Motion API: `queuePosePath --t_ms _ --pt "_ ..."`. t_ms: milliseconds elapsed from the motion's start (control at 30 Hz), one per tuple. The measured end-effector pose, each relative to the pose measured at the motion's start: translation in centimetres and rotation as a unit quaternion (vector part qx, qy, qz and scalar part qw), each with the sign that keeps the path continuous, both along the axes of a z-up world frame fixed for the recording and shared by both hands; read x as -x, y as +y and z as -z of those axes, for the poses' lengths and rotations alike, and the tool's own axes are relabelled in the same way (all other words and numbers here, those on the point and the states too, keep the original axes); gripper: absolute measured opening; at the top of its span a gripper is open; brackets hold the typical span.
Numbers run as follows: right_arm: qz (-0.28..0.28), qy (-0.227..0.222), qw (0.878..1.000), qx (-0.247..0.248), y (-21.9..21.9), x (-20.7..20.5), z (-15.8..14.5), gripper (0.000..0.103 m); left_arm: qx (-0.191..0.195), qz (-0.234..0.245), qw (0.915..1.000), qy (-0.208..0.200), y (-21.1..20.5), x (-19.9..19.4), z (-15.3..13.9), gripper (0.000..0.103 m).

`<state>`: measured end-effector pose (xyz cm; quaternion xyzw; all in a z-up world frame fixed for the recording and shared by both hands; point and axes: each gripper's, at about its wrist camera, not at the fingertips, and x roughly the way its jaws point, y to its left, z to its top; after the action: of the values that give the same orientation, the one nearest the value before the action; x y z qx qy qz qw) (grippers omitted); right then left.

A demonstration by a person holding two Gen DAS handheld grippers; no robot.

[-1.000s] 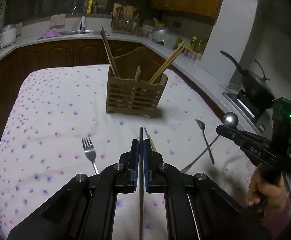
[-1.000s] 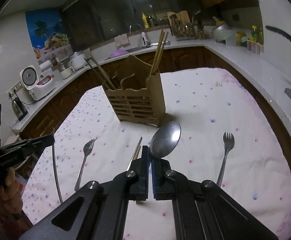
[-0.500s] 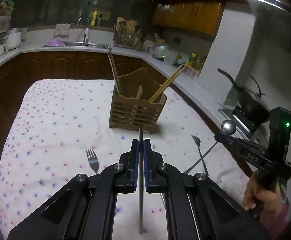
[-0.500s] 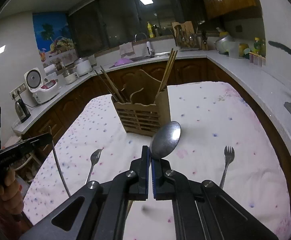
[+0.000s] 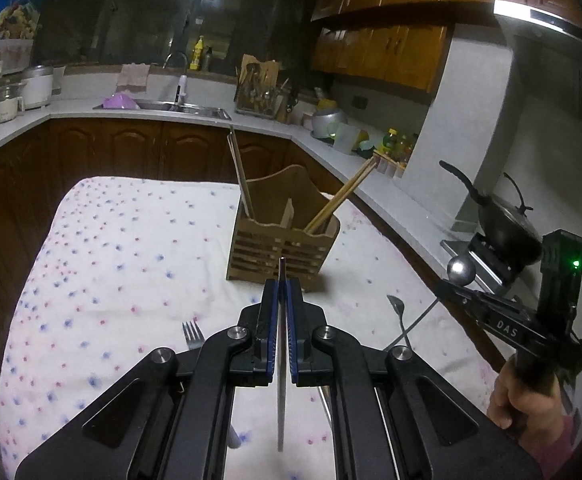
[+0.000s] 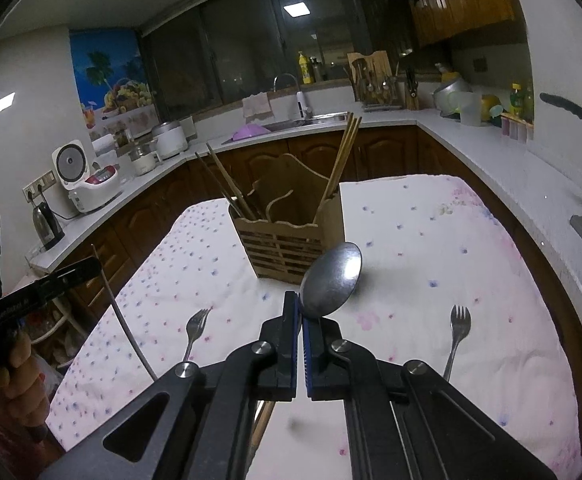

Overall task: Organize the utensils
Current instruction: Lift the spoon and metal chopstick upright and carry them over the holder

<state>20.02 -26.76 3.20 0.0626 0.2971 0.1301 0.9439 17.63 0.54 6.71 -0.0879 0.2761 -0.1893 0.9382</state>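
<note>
Since each load must drop upright into the holder (image 6: 291, 236) ahead on the cloth (image 6: 471, 264), my left gripper (image 5: 282, 300) pinches a thin rod (image 5: 281, 400) and my right gripper (image 6: 301, 316) clamps the spoon (image 6: 331, 284) by its neck.

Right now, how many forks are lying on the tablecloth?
2. The left fork lies left of the right gripper, the right fork to its right, both nearer than the wooden holder. Others may hide under the grippers.
</note>
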Motion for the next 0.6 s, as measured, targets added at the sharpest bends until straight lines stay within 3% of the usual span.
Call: queuePosePath --t_ms 600 --pt "0.007 -0.033 0.999 -0.003 -0.5 -2.1 -2.3 0.002 0.006 -0.02 0.9977 -0.064 0.0 -1.9 -3.9 0.003"
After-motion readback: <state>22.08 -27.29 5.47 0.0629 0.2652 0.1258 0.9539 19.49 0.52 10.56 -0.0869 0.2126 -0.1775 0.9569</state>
